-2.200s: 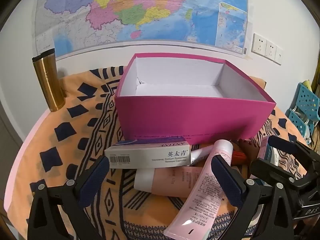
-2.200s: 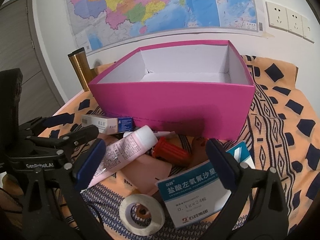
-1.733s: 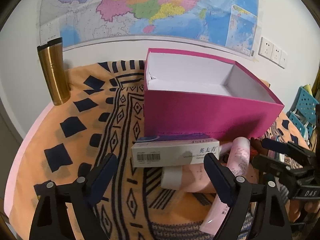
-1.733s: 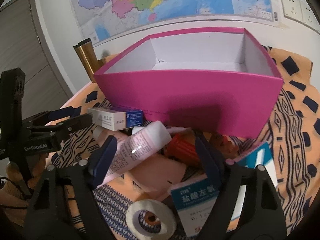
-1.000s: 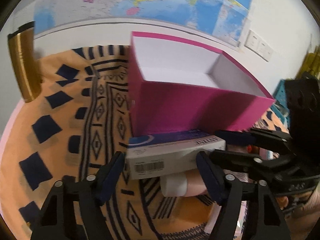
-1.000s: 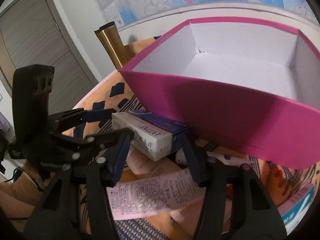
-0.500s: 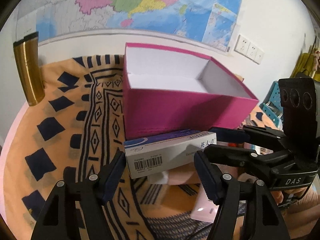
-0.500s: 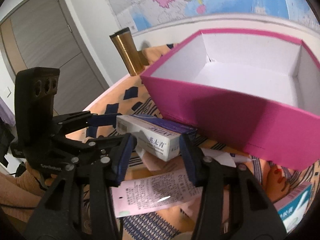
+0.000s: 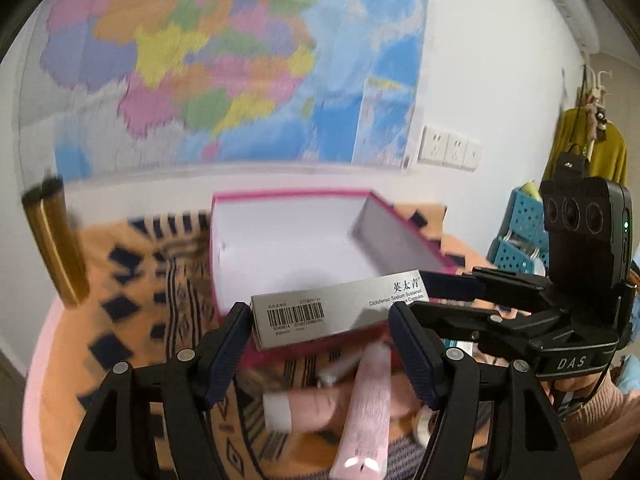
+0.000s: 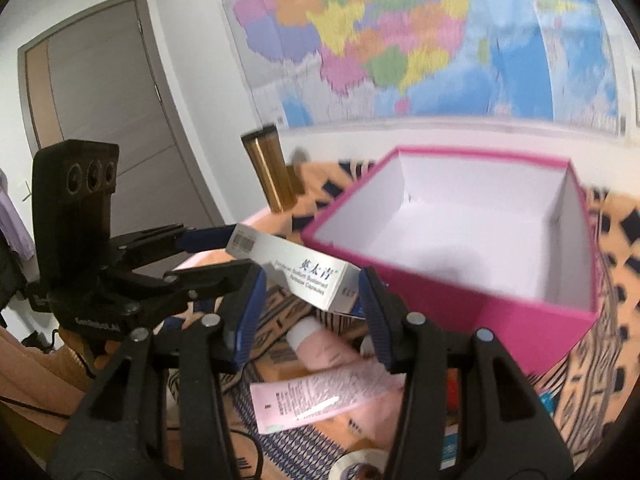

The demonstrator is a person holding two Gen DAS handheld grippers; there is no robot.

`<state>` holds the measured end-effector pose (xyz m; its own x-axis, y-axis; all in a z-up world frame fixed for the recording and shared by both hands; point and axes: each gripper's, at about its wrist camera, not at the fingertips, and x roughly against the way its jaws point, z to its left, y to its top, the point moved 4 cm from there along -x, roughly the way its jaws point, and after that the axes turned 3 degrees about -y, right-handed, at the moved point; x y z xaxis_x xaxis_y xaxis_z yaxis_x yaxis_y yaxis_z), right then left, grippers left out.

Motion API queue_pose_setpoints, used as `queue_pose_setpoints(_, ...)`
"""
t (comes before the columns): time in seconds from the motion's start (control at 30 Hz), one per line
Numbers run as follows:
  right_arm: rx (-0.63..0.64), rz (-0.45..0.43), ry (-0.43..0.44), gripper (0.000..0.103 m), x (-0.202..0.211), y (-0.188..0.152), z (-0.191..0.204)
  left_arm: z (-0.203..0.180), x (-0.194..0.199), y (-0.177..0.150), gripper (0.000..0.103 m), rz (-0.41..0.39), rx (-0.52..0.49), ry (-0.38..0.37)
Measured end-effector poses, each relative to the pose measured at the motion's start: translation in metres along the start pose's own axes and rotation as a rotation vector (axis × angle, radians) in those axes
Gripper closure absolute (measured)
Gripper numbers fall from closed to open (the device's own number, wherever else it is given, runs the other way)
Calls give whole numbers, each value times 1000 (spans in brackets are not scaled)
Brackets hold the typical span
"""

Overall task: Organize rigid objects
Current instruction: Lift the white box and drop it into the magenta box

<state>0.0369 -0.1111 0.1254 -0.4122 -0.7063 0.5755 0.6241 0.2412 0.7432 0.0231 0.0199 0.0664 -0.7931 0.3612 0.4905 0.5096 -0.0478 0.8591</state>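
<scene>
Both grippers hold a long silver medicine carton (image 9: 336, 312), lifted off the cloth near the front wall of the open pink box (image 9: 288, 248). My left gripper (image 9: 320, 344) is shut on its barcode half. My right gripper (image 10: 312, 300) is shut on the other end of the carton (image 10: 304, 276). The pink box (image 10: 472, 240) is empty inside. Below lie a pink tube (image 9: 368, 404), also in the right wrist view (image 10: 316, 396), and a peach tube (image 9: 304, 404).
A gold thermos (image 9: 56, 248) stands at the back left of the patterned orange cloth (image 9: 132, 320). A tape roll (image 10: 360, 466) and a blue-white box (image 10: 452, 452) lie near the front. A map covers the wall behind.
Both grippers closed on the silver carton and lifted it off the pile, up to the level of the pink box's rim. The view now tilts upward.
</scene>
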Motion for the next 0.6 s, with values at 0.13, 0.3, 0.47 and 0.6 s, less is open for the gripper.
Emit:
queue_pose_setpoints(0.13, 24, -57, -22, 52, 8, 22, -6, -1, -9, 25, 31, -31, -30, 6)
queue_pose_setpoints(0.3, 25, -79, -48, 52, -2, 42, -26, 7, -39, 40, 31, -20, -38, 34)
queue_pose_setpoints(0.47, -29, -23, -50, 53, -34, 43, -56, 23, -81, 39, 32, 50, -23, 68)
queue_pose_setpoints(0.6, -66, 38, -59, 53, -61, 34, -73, 36, -110, 27, 32, 117, -1, 92)
